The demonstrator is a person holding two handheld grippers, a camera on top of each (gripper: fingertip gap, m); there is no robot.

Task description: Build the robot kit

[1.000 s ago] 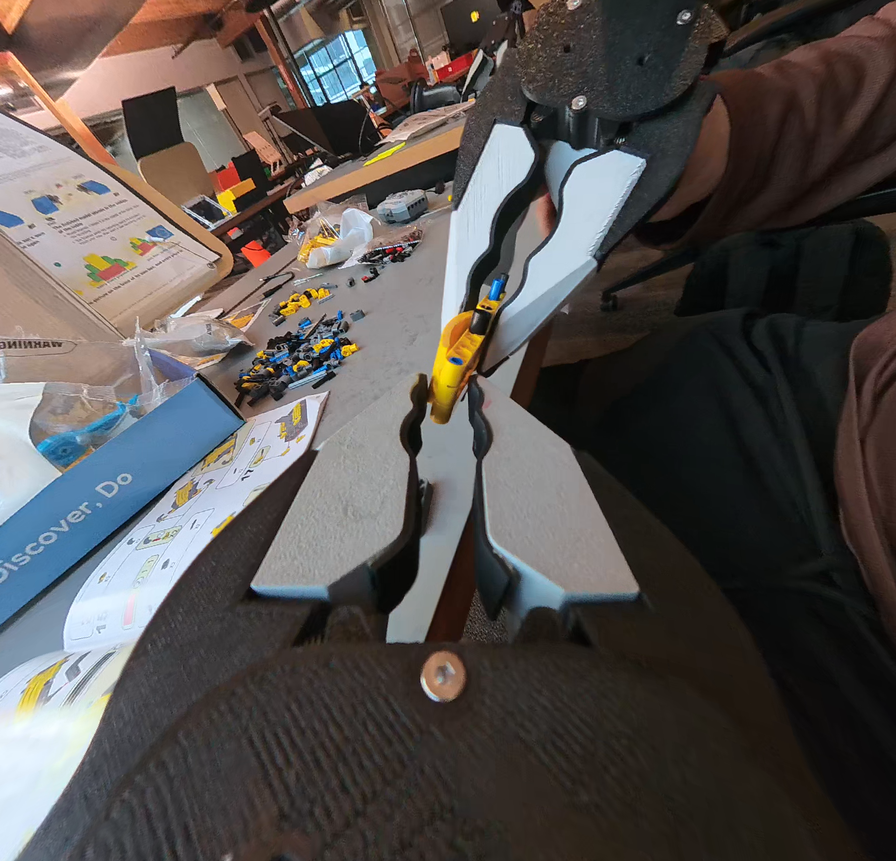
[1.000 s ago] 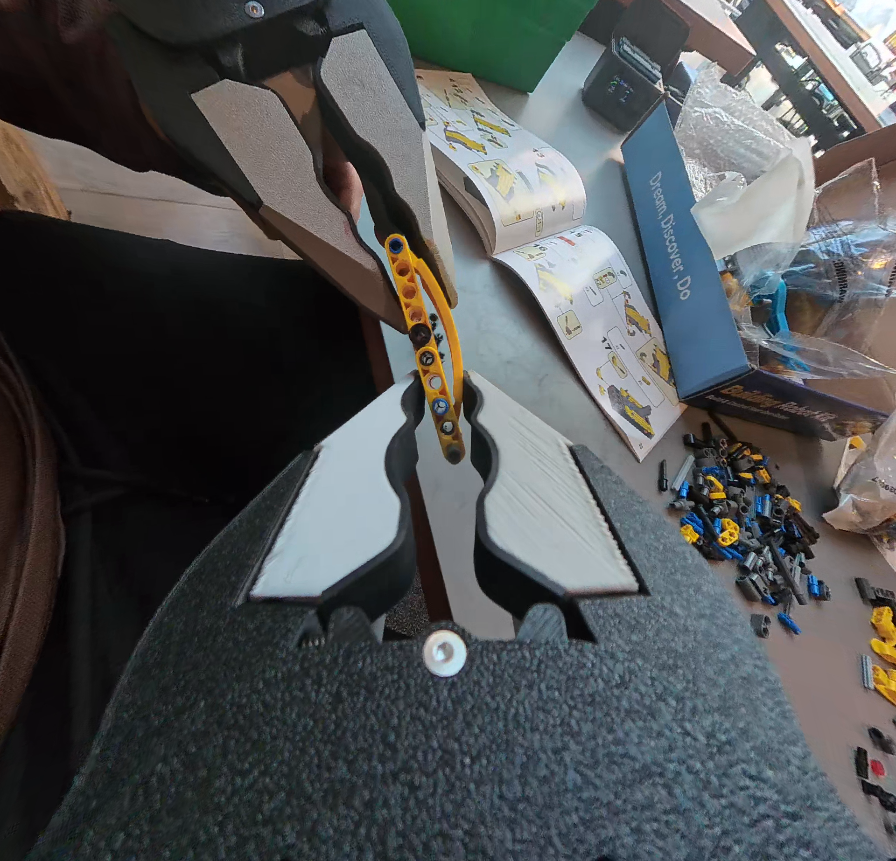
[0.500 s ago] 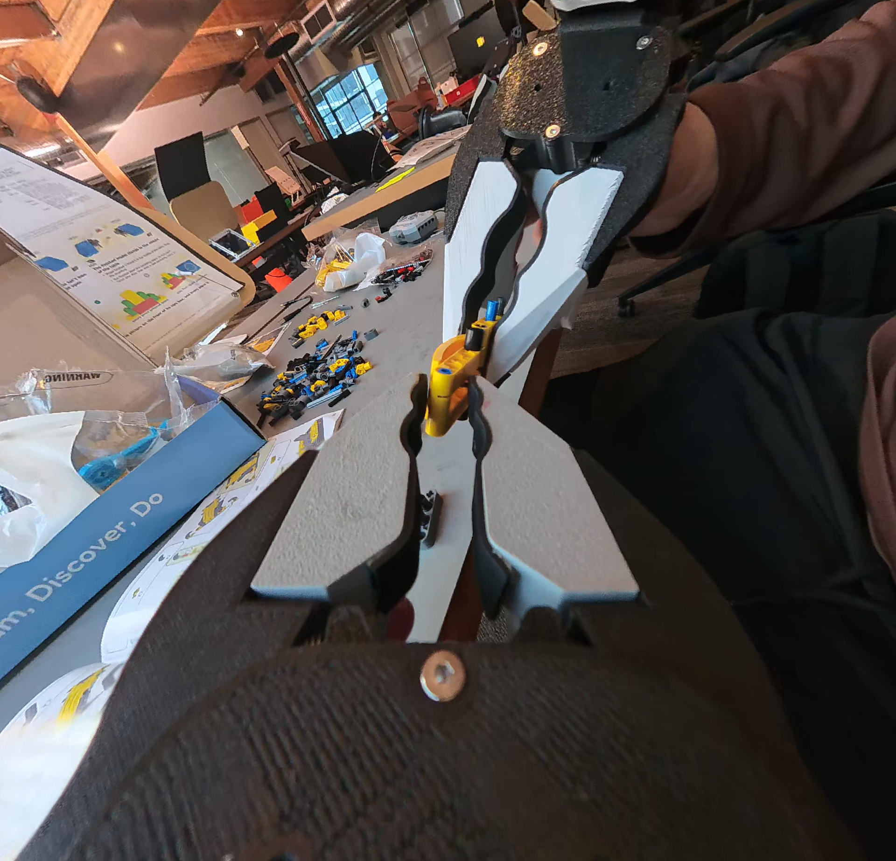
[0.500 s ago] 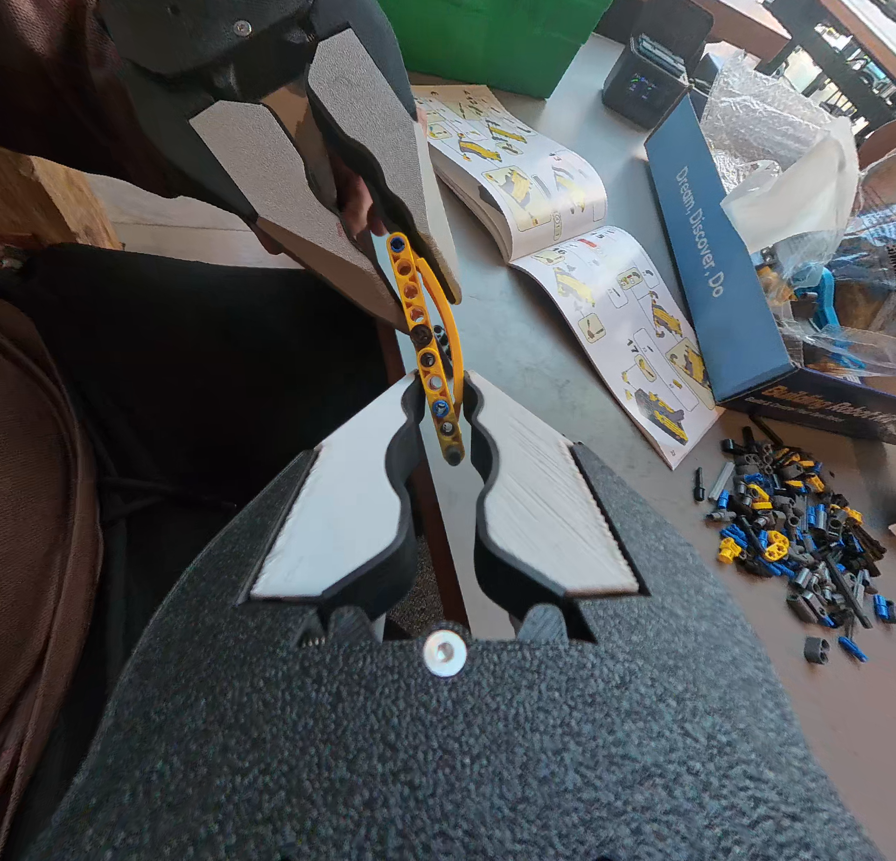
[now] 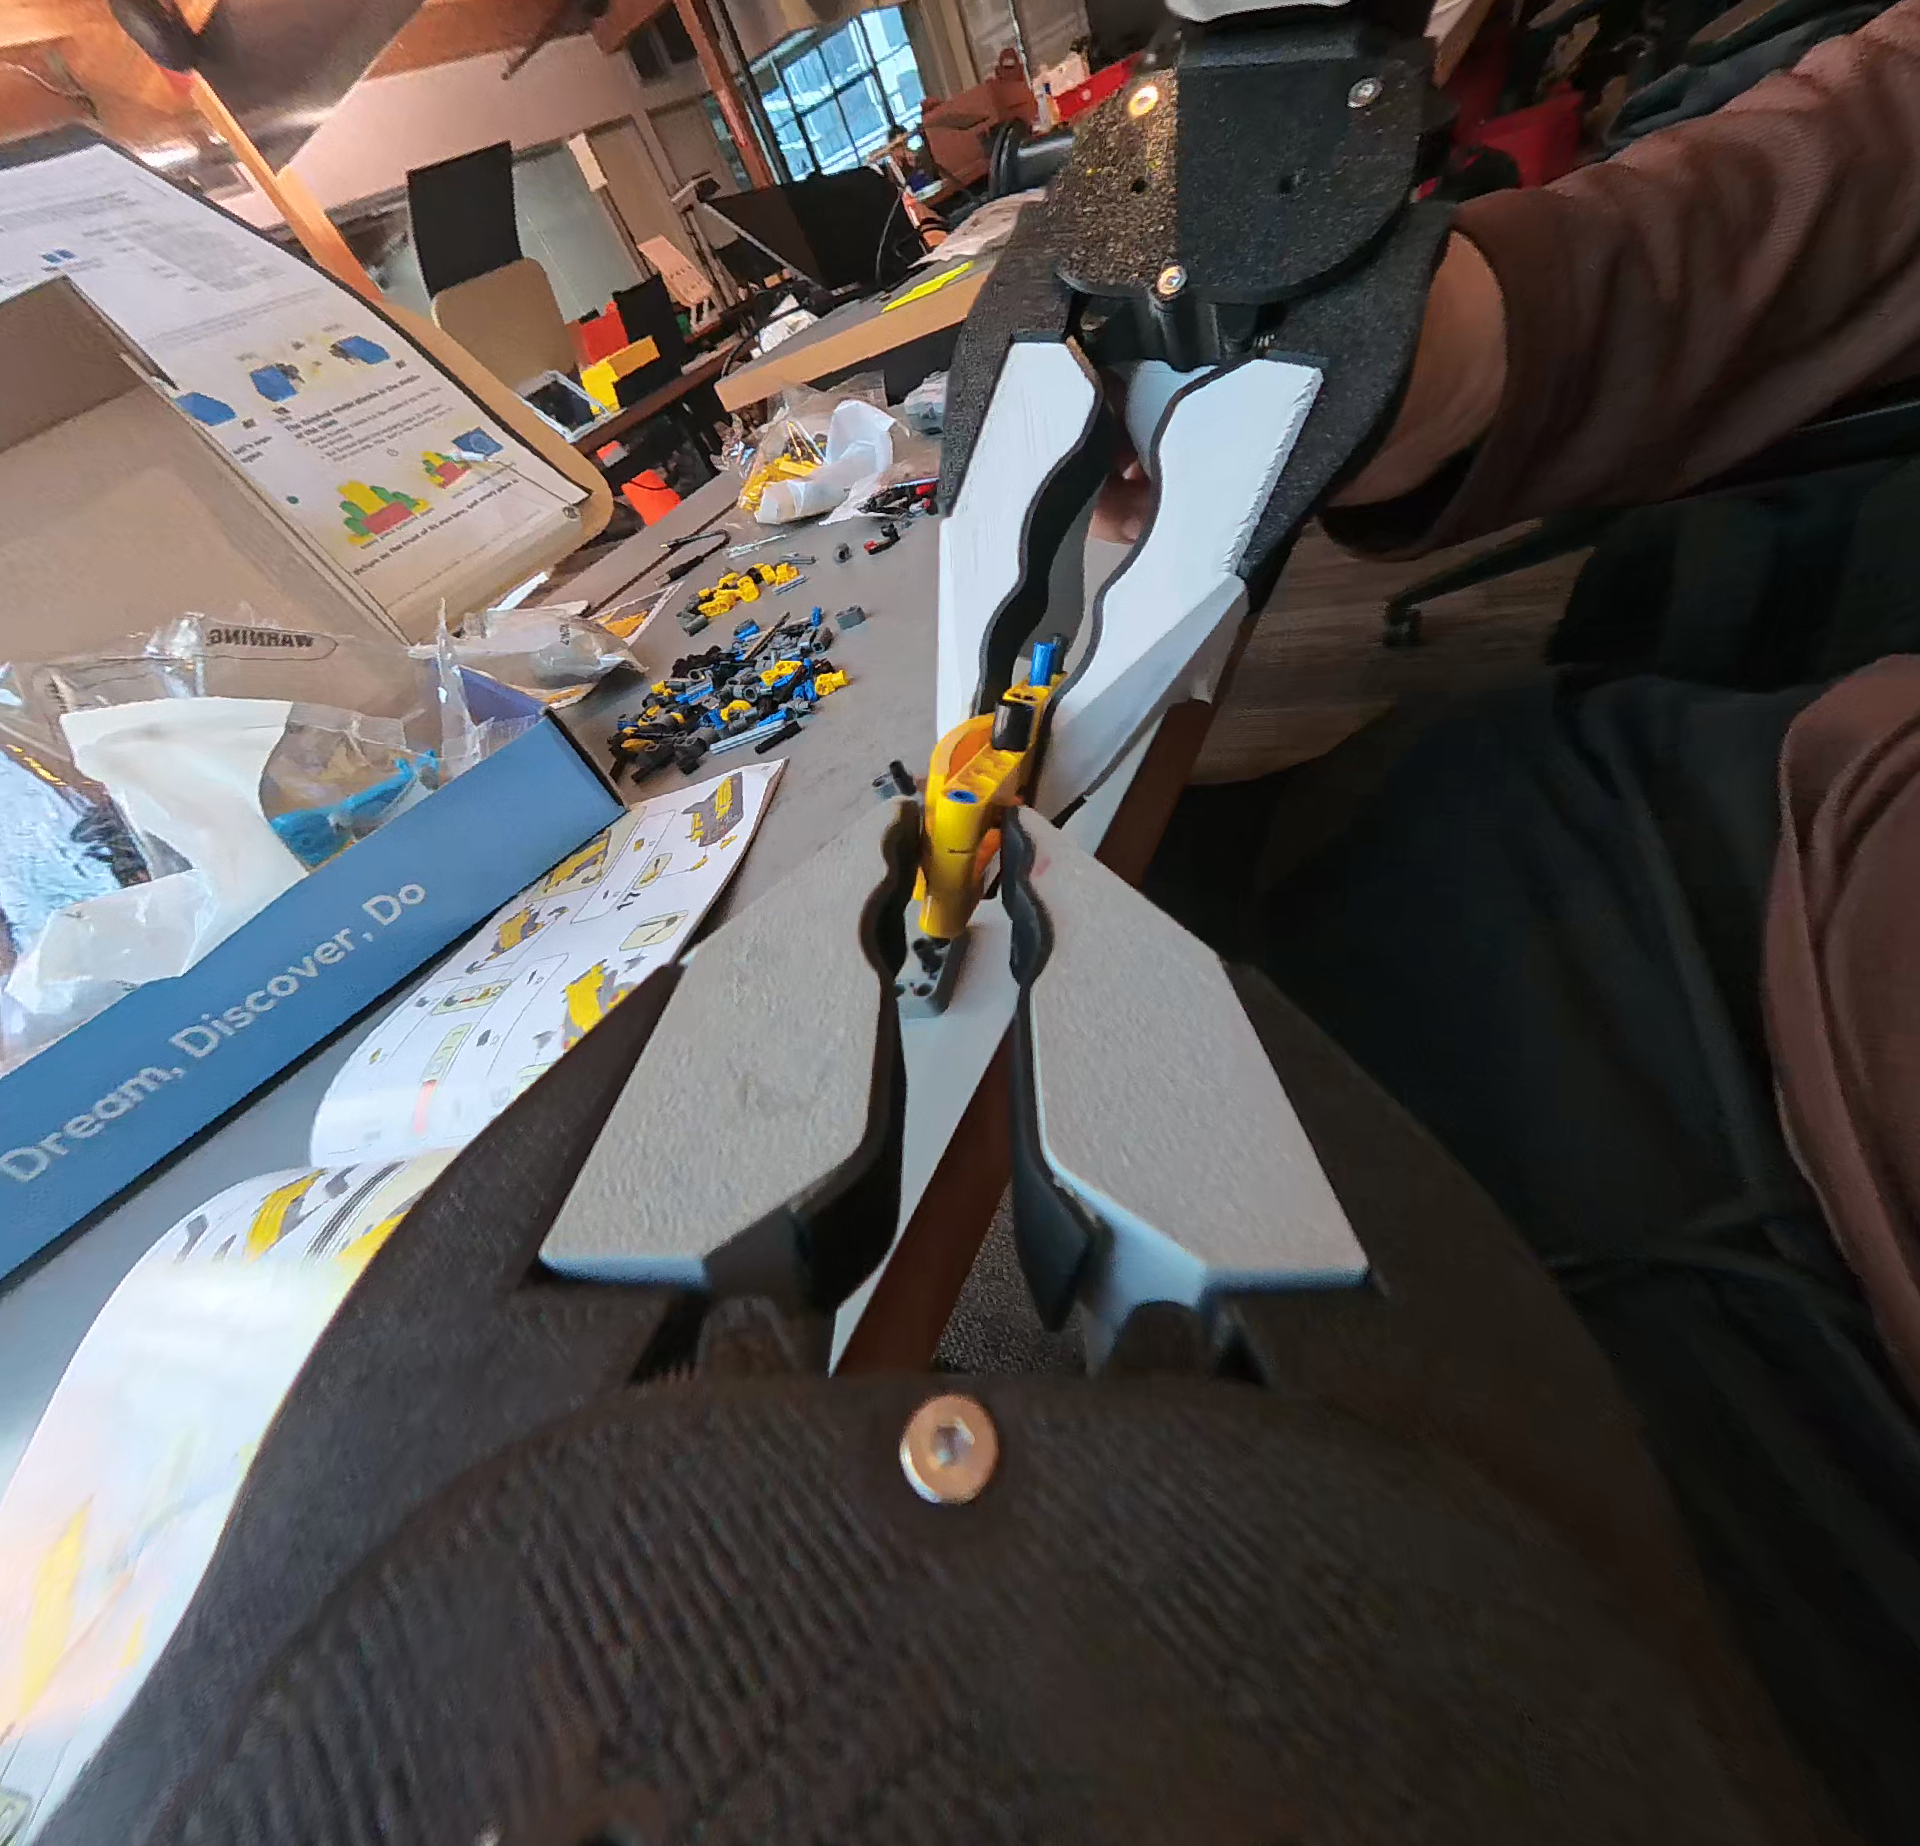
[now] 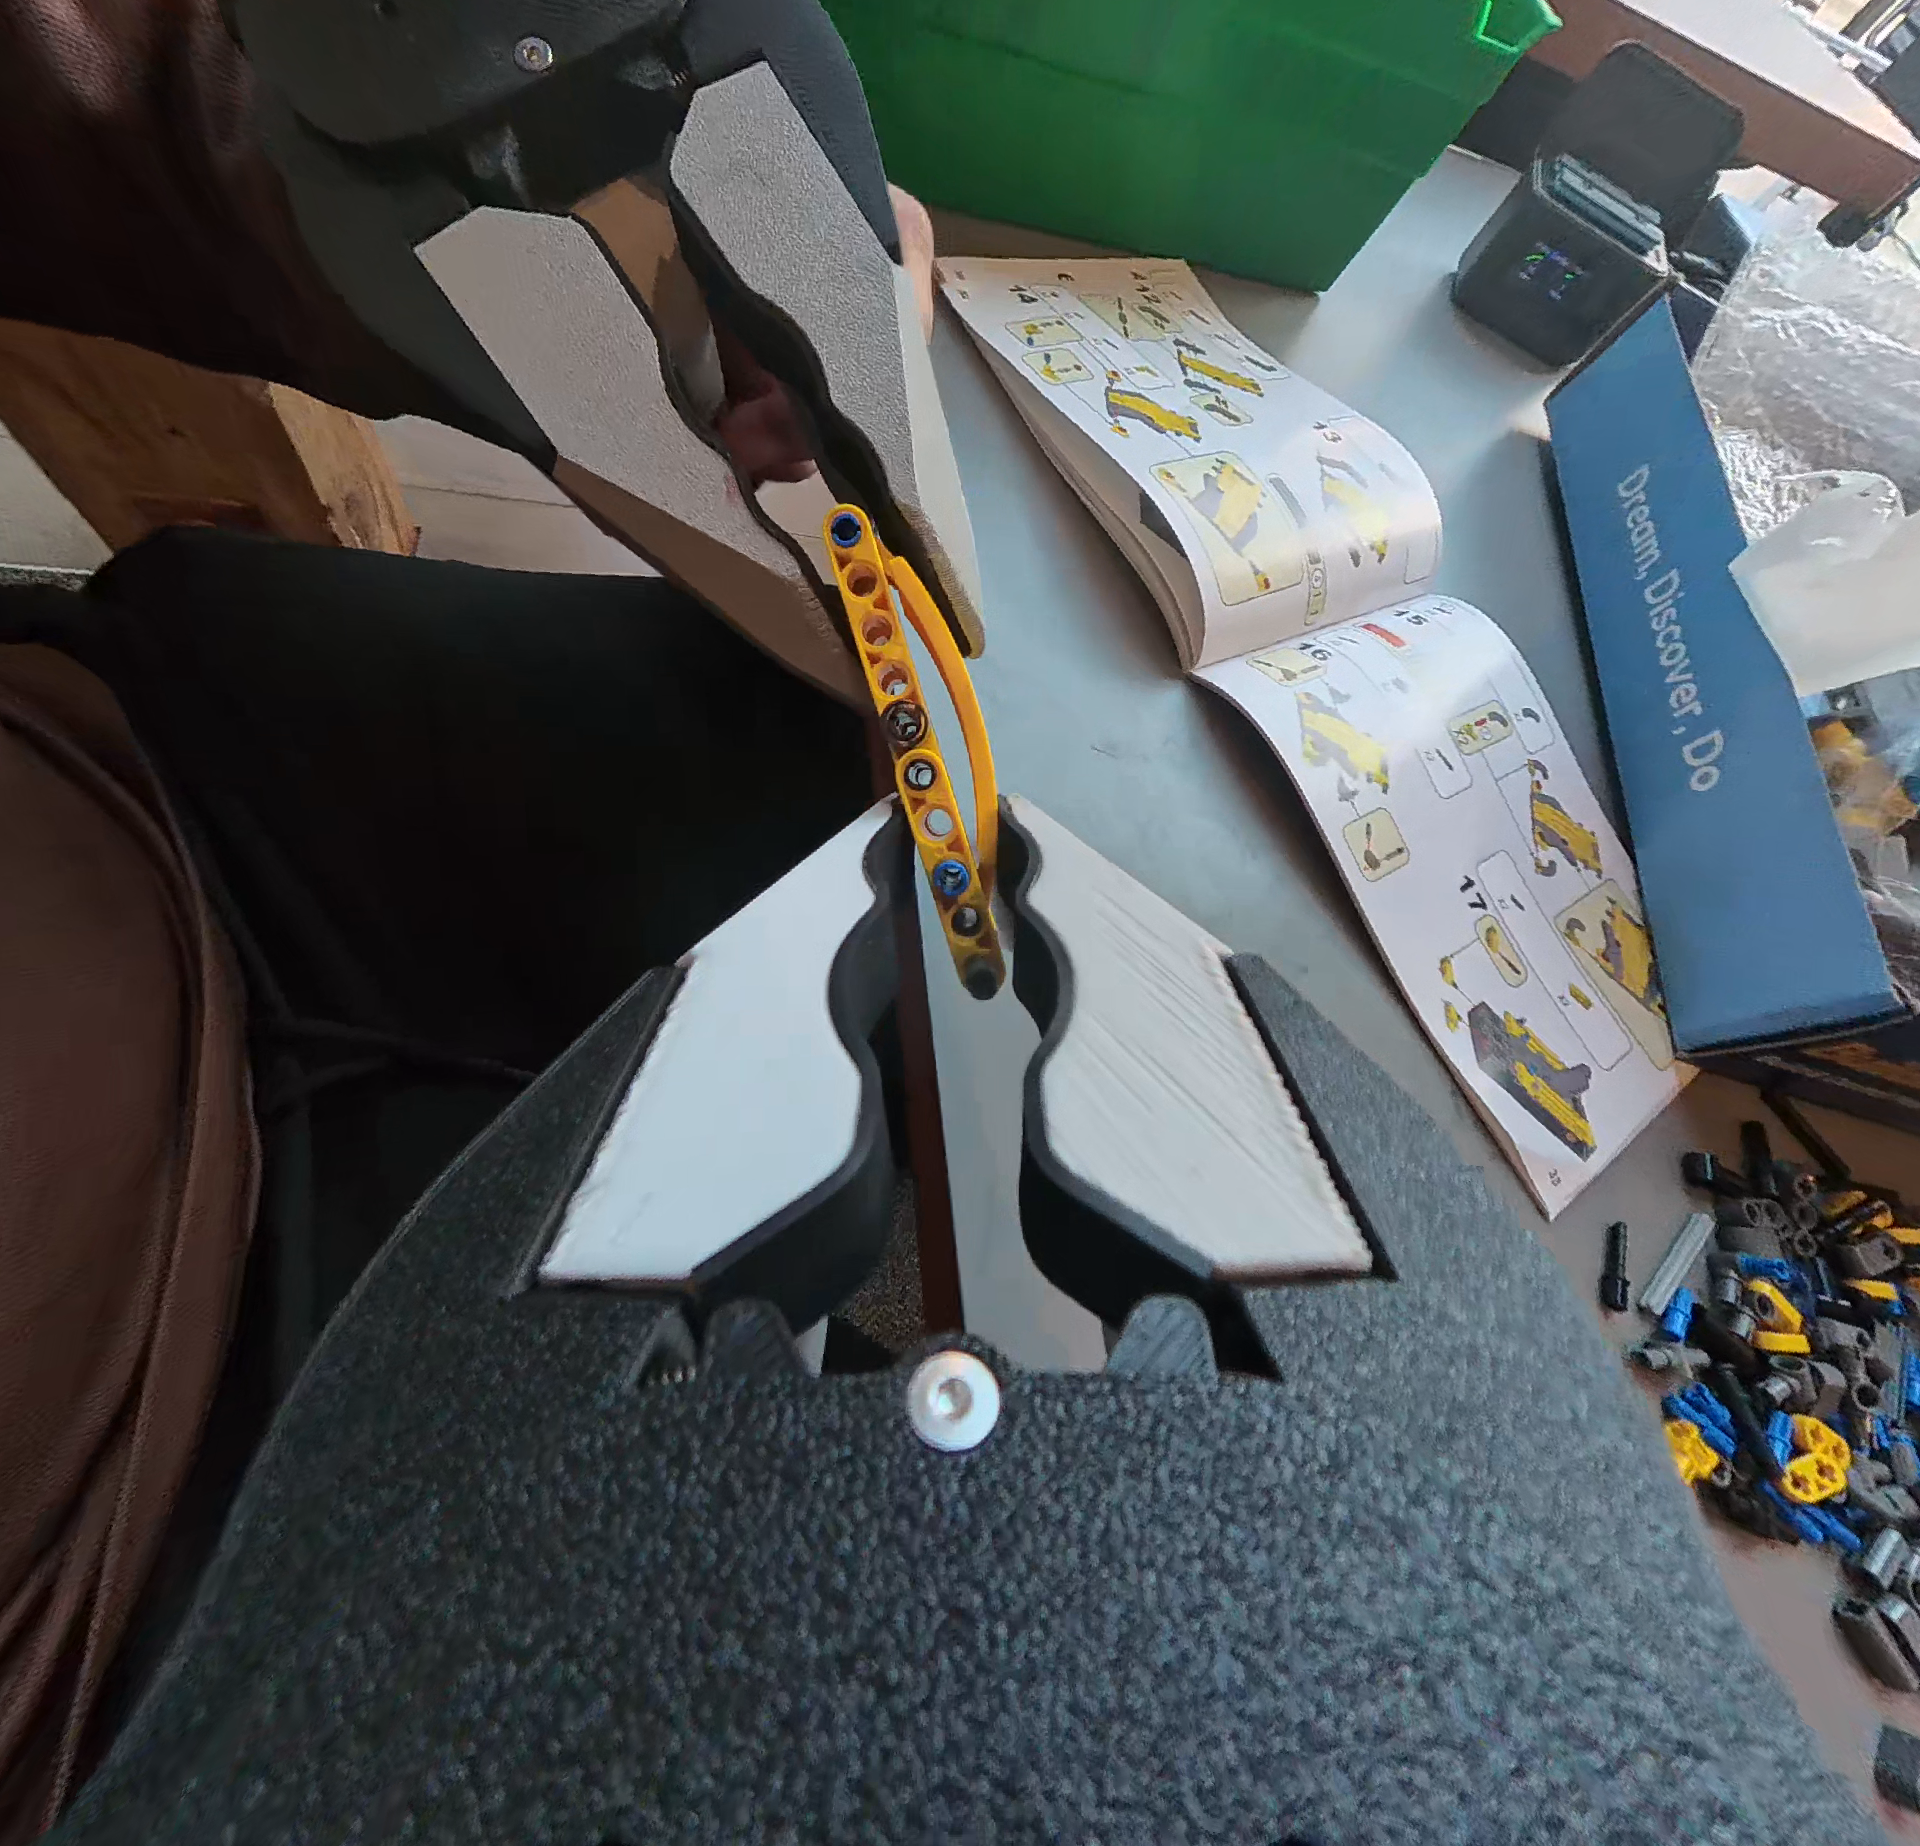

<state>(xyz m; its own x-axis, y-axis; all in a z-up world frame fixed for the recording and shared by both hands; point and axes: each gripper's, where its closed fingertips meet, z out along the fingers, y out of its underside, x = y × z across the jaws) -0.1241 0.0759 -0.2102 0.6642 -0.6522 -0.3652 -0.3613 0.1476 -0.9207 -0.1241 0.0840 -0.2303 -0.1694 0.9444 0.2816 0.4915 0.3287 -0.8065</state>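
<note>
A yellow beam assembly (image 6: pixel 902 690) with holes, blue and black pins and a curved yellow strip is held in the air over the table's near edge. My left gripper (image 5: pixel 951 840) is shut on one end of it (image 5: pixel 961 809). My right gripper (image 6: pixel 948 846) is shut on the other end. Each gripper shows opposite the other: the right gripper (image 5: pixel 1023 731) at the top of the left wrist view, the left gripper (image 6: pixel 904 601) at the top of the right wrist view. A small grey part (image 5: pixel 928 977) shows just below the assembly between my left fingers.
An open instruction booklet (image 6: pixel 1351 653) and a blue box (image 6: pixel 1704 674) lie on the grey table (image 6: pixel 1122 757). A pile of small parts (image 6: pixel 1787 1381) lies to the right, a green bin (image 6: pixel 1143 82) and a black device (image 6: pixel 1558 258) behind. A person's dark lap (image 6: pixel 468 809) is at the table edge. Left and right tips are no more than a few centimetres apart.
Both grippers keep their hold on the yellow assembly. The pair has shifted slightly together, so the table's contents have slid across both views.
</note>
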